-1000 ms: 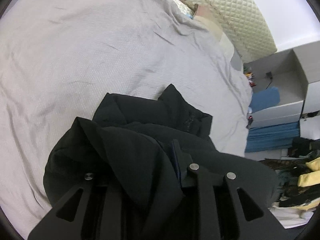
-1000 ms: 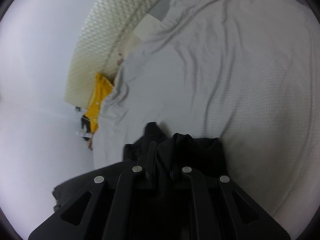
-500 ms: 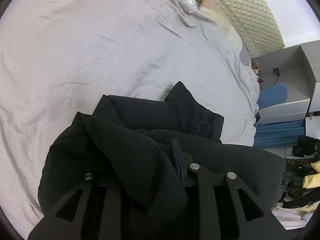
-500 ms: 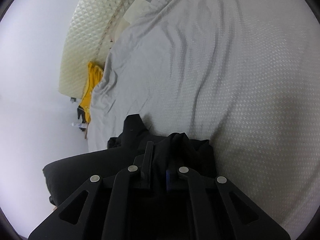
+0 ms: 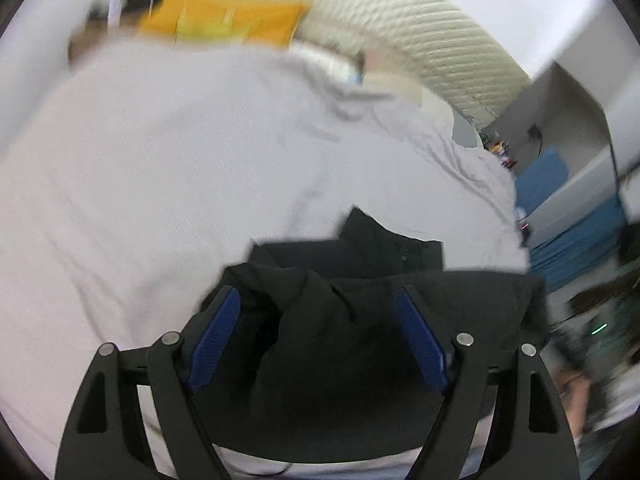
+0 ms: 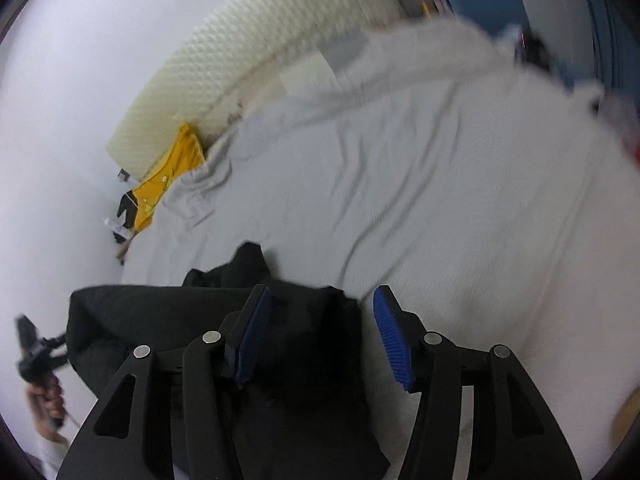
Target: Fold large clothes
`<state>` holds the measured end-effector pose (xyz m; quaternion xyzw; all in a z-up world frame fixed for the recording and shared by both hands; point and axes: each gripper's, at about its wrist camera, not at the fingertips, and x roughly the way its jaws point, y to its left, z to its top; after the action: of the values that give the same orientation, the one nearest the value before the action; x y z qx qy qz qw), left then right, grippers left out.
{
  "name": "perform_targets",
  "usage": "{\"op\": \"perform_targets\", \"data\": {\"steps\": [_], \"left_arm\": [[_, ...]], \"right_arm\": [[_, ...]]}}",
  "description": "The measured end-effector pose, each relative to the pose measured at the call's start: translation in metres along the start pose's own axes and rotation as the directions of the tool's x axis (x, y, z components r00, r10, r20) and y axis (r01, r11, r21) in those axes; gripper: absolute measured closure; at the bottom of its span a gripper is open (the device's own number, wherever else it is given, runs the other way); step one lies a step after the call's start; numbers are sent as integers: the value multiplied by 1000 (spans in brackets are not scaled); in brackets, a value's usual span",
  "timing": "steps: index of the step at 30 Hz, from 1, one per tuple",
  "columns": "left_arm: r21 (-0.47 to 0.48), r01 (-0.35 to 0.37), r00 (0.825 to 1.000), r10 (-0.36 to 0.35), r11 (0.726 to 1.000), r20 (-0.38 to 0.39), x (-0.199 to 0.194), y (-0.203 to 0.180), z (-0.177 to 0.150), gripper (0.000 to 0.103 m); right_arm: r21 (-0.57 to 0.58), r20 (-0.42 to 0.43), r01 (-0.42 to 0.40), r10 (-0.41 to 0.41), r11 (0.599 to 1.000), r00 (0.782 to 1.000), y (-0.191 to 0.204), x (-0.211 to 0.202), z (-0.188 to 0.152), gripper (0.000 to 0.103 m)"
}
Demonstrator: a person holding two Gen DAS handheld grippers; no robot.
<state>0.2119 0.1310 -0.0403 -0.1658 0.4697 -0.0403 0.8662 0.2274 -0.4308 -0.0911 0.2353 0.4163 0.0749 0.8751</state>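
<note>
A black garment lies bunched and folded over on the grey bed sheet, near the bed's edge. My left gripper hovers just above it. Its jaws are opening, and its blue pads stand wide apart without pressing the cloth. In the right wrist view the same garment spreads out to the left. My right gripper is over its right end, jaws also opening. Cloth lies between its blue pads, but they do not grip it. Both views are blurred by motion.
A quilted cream headboard and a yellow garment sit at the bed's far end. A grey shelf unit with blue items stands to the right, with a heap of clothes below it. A hand with the other gripper shows at lower left.
Both grippers were shut on the black garment; now both have let go, with their pads apart. Both have lifted and tilted up, so more of the headboard and room shows.
</note>
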Motion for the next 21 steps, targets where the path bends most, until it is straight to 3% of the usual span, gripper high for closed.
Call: {"op": "perform_targets", "data": {"steps": [6, 11, 14, 21], "left_arm": [[131, 52, 985, -72, 990, 156, -32, -42, -50, 22], [302, 109, 975, -162, 947, 154, -24, -83, -97, 22], [353, 69, 979, -131, 933, 155, 1, -100, -116, 22], [381, -25, 989, -33, 924, 144, 60, -103, -117, 22]], "right_arm": [[-172, 145, 11, 14, 985, 989, 66, -50, -28, 50], [-278, 152, -38, 83, 960, 985, 110, -58, -63, 50], [-334, 127, -36, 83, 942, 988, 131, -46, -83, 50], [-373, 25, -31, 43, 927, 999, 152, 22, -118, 50]]}}
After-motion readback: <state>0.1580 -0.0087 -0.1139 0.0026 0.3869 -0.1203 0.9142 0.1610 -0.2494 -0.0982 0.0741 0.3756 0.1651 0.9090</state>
